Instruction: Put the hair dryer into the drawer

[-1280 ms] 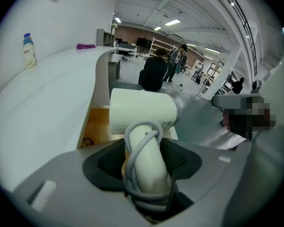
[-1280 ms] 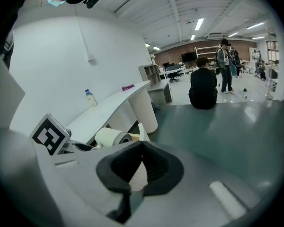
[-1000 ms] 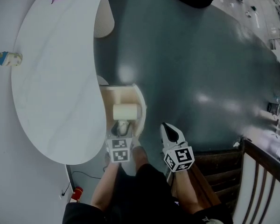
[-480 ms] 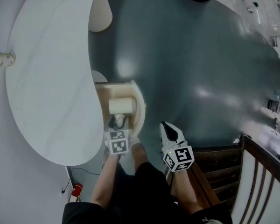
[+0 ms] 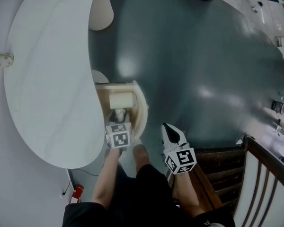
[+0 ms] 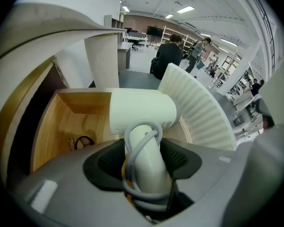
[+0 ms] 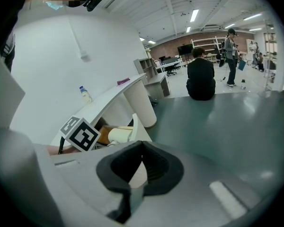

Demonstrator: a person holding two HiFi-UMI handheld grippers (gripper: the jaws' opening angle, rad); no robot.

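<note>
Here, a cream-white plastic hair dryer [image 6: 142, 110] is gripped by its handle in the left gripper [image 6: 143, 162]. The jaws are spread fairly wide and pressed on the handle and on the grey cord [image 6: 132, 143] wound round it. The dryer's barrel is held just above the floor of an open light-wood drawer with a ribbed white curved front [image 6: 61, 122], under the edge of a white curved tabletop [image 5: 47, 79]. The right gripper [image 7: 141, 148] is kept near the drawer's front, its jaws closed tip to tip with nothing between them.

To finish the step well, the dryer should probably be lowered until the barrel is borne by the drawer floor. The grip should be loosened only then, so that nothing drops. A small dark loop [image 6: 84, 142] is seen on the drawer floor to the left of the dryer and is best avoided. The cord should be kept inside the drawer walls so that the drawer can be shut.

Compared with a second ago, the left gripper [image 5: 118, 126] has been brought down, and the dryer [image 5: 121, 100] now sits deeper within the drawer [image 5: 142, 109]. The right gripper [image 5: 172, 134] has barely been moved.
</note>
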